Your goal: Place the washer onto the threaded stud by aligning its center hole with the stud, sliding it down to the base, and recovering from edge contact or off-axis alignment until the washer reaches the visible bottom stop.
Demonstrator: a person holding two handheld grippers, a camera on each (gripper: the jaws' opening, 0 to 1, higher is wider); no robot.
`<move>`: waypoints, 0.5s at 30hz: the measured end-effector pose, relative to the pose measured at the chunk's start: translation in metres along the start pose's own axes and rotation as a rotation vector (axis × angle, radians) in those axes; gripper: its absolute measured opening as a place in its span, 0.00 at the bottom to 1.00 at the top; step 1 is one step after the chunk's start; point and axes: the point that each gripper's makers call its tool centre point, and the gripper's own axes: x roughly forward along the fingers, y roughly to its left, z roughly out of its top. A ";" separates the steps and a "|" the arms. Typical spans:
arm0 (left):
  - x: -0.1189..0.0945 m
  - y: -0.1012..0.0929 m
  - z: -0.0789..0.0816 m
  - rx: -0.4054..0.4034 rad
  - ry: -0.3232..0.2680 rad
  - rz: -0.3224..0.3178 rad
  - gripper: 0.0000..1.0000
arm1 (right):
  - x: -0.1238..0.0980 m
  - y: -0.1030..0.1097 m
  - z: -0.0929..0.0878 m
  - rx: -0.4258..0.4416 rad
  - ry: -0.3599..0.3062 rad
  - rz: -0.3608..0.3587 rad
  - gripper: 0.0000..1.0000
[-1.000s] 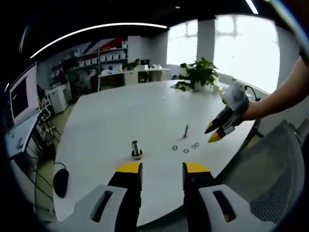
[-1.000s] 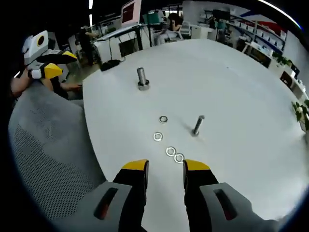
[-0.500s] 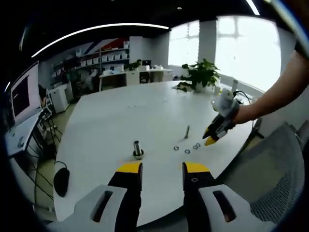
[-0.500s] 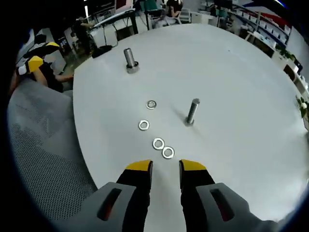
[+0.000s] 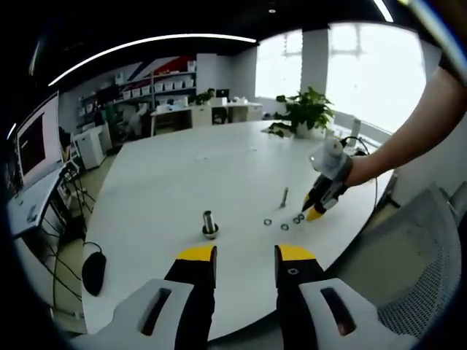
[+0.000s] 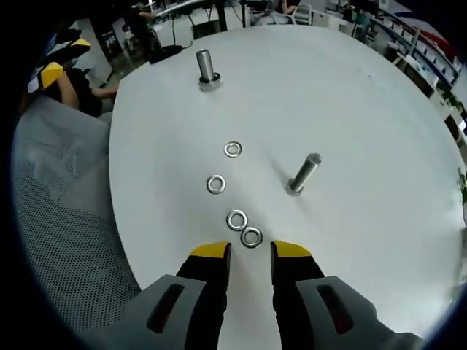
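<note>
Several steel washers lie in a loose row on the white table (image 6: 379, 109). The nearest washer (image 6: 252, 237) touches its neighbour (image 6: 236, 219), just ahead of my right gripper (image 6: 250, 251), which is open and empty. A slim threaded stud (image 6: 303, 175) stands to their right, leaning in this view. A thicker stud (image 6: 206, 68) stands farther off. In the left gripper view my left gripper (image 5: 246, 255) hangs open and empty over the table's near edge, short of the thick stud (image 5: 209, 224). There the right gripper (image 5: 315, 210) points down at the washers (image 5: 284, 227) beside the slim stud (image 5: 283, 197).
A grey mesh chair (image 6: 66, 219) sits against the table's edge under my right gripper, also seen as the chair (image 5: 423, 270). A potted plant (image 5: 300, 113) stands at the far side of the table. A black mouse-shaped object (image 5: 92, 273) lies below the left edge.
My right gripper has dropped toward the washers and its jaws have narrowed a little. The left gripper has stayed put.
</note>
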 end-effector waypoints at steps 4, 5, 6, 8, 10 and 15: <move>0.000 0.001 0.000 0.000 0.000 0.003 0.30 | 0.003 0.003 0.000 -0.078 0.015 -0.007 0.23; 0.000 0.001 0.000 0.000 0.001 0.003 0.29 | 0.003 0.002 0.000 -0.072 0.012 -0.006 0.23; 0.000 0.001 -0.001 0.001 0.002 0.004 0.29 | 0.004 0.000 0.000 -0.074 0.012 -0.007 0.22; 0.000 0.000 -0.001 0.002 0.004 0.003 0.29 | 0.003 0.000 0.001 -0.091 0.017 -0.005 0.22; 0.000 0.001 -0.001 0.003 0.005 0.005 0.29 | 0.004 0.000 0.003 -0.129 0.030 0.007 0.22; 0.001 0.001 -0.004 -0.002 0.020 0.005 0.29 | 0.005 0.001 0.004 -0.173 0.104 0.026 0.21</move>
